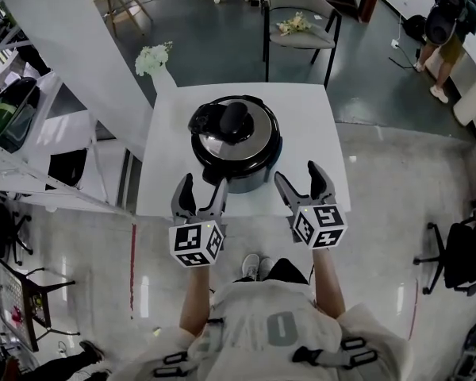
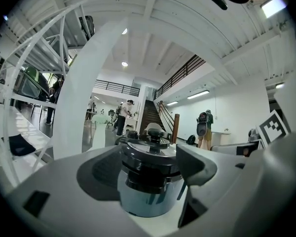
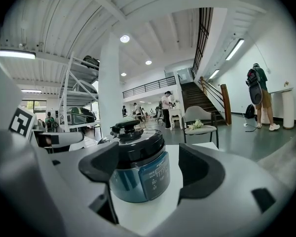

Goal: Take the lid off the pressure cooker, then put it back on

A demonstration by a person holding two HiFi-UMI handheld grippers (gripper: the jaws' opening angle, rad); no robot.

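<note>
On table (image 1: 165, 153): one pressure cooker (image 1: 248, 179), one lid (image 1: 259, 130); left tongs (image 1: 203, 183), right tongs (image 1: 297, 172) spread.

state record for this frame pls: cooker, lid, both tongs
cooker: on the white table, about mid-table
lid: seated on the cooker, black handle on top
left tongs: open, nothing gripped, aimed at the cooker's near side
right tongs: open, nothing gripped, aimed at the cooker's near side
</note>
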